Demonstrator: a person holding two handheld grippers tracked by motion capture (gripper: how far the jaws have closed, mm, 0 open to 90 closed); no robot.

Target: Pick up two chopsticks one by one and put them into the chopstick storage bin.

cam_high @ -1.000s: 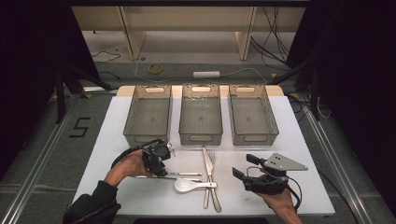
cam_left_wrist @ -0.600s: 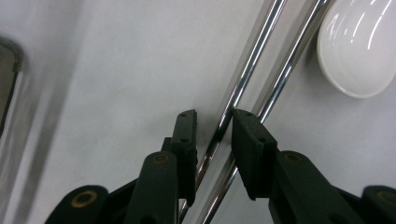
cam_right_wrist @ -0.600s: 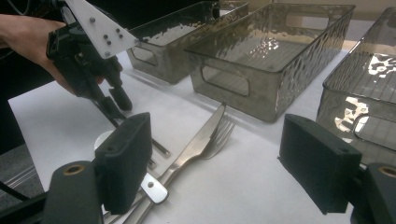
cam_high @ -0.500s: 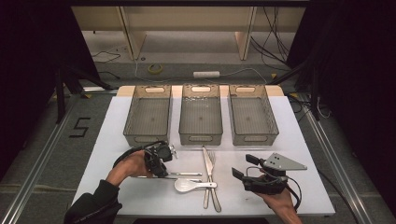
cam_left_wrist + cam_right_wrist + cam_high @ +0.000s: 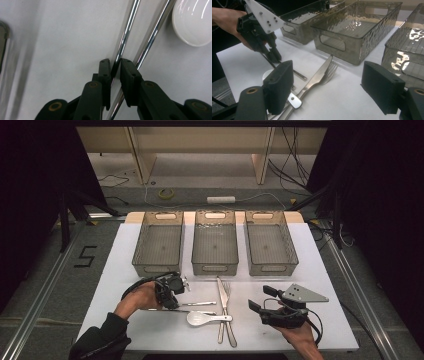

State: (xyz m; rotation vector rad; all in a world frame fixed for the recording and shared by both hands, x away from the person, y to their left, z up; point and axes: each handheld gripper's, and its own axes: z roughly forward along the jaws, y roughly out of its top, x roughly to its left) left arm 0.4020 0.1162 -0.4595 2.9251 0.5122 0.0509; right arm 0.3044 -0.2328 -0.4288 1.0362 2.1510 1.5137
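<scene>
On the white worktop (image 5: 320, 270), the left tool (image 5: 115, 65) has been closing on a thin chrome utensil handle (image 5: 127, 30) lying flat before three empty bins; the right tool (image 5: 327, 87) waits open.

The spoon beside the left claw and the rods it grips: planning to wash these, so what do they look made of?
The spoon looks like glossy white ceramic or melamine, with soft highlights. The rods look like polished metal: mirror-bright streaks along slim shafts.
</scene>
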